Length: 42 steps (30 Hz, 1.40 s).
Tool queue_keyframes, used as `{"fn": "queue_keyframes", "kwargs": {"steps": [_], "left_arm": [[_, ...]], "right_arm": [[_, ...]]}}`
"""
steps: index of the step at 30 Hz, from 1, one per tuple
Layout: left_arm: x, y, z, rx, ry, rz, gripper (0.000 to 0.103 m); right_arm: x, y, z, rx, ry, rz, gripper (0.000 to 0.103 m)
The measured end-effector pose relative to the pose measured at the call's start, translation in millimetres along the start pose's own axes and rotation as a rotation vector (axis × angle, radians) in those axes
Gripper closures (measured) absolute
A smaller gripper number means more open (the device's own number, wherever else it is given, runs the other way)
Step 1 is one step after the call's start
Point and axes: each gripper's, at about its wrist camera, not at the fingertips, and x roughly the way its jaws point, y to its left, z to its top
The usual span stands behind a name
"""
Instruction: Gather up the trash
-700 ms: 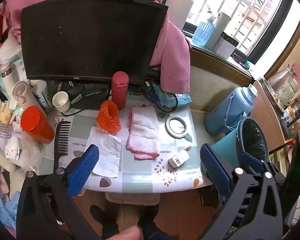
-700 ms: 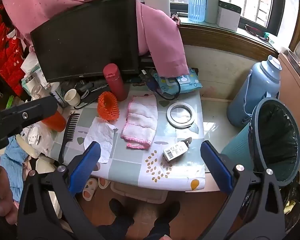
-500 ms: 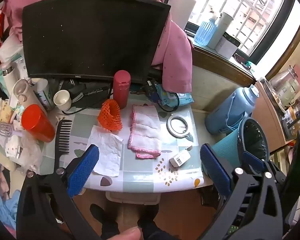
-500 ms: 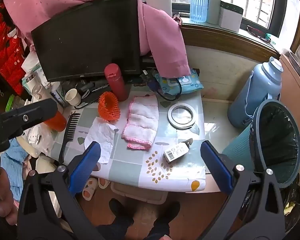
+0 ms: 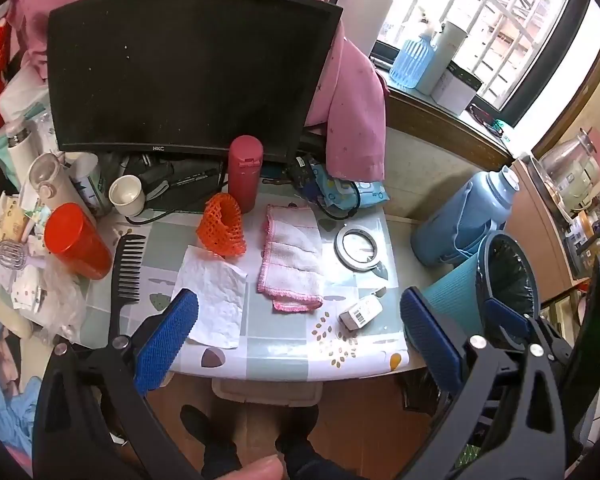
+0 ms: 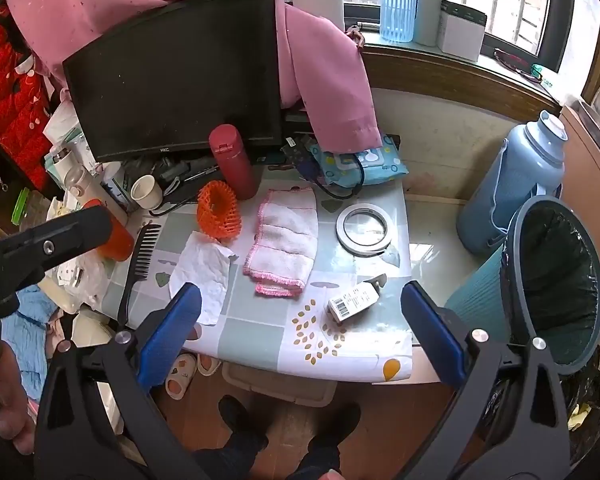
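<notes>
On the small table [image 5: 276,356] lie a crumpled white tissue [image 5: 214,300] [image 6: 202,270], an orange foam fruit net [image 5: 222,226] [image 6: 218,216] and a small white box with a barcode [image 5: 360,311] [image 6: 352,302]. A teal bin with a black liner [image 5: 504,280] [image 6: 556,280] stands to the right of the table. My left gripper [image 5: 296,330] and my right gripper [image 6: 300,328] are both open and empty, held above the table's front edge. The left gripper's body also shows in the right wrist view [image 6: 44,248].
A black monitor [image 5: 188,68] under pink cloth, a red bottle [image 5: 244,172], an orange cup [image 5: 76,242], a black comb [image 5: 126,268], a pink-edged towel [image 5: 292,260], a tape ring [image 5: 357,243] and a blue thermos [image 5: 464,216] surround the trash. Clutter fills the table's left side.
Both grippers have shifted slightly closer to the table and stay open. Nothing on the table has moved.
</notes>
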Motion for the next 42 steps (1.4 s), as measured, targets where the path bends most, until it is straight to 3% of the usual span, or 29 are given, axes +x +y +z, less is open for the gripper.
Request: {"fn": "queue_keyframes", "kwargs": {"steps": [42], "left_arm": [[-6.0, 3.2, -7.6, 0.021, 0.010, 0.035, 0.005]], "right_arm": [[-14.5, -1.0, 5.7, 0.005, -0.028, -0.006, 0.004]]}}
